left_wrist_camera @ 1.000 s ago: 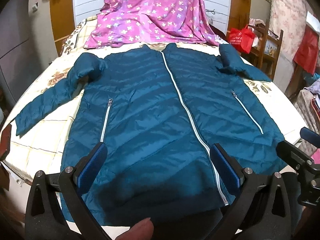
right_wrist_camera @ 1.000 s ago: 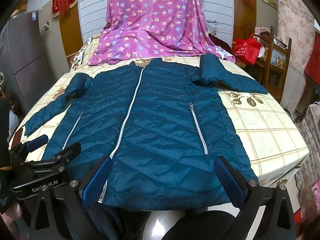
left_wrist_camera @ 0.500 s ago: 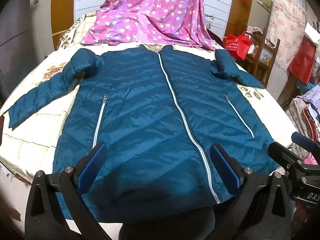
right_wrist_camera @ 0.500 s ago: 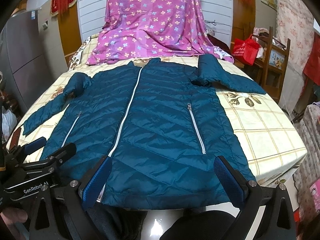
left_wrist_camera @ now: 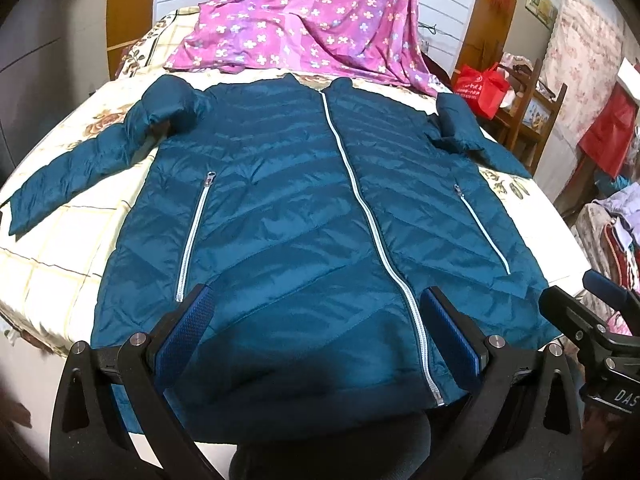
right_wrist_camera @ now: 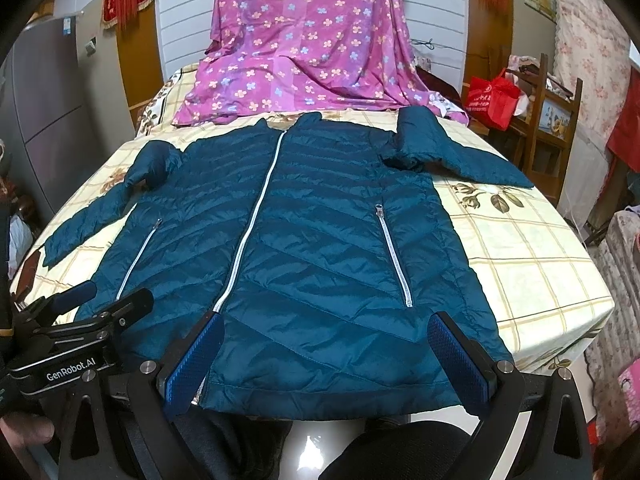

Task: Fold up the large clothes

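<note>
A teal quilted down jacket point(left_wrist_camera: 288, 216) lies flat, front up and zipped, on a bed, its hem towards me and both sleeves spread out. It also shows in the right wrist view point(right_wrist_camera: 312, 248). My left gripper point(left_wrist_camera: 318, 330) is open and empty, above the hem to the left of the centre zipper. My right gripper point(right_wrist_camera: 326, 354) is open and empty, above the hem to the right of the zipper. Each gripper shows at the edge of the other's view.
The bed point(right_wrist_camera: 532, 264) has a cream checked floral sheet. A purple flowered cloth point(right_wrist_camera: 304, 52) drapes over its far end. A wooden chair with a red bag point(right_wrist_camera: 494, 96) stands at the right. A grey cabinet point(right_wrist_camera: 44, 112) stands at the left.
Both grippers have shifted slightly, the left one most, so the jacket sits a little differently in view. The jacket has not moved and both grippers stay open.
</note>
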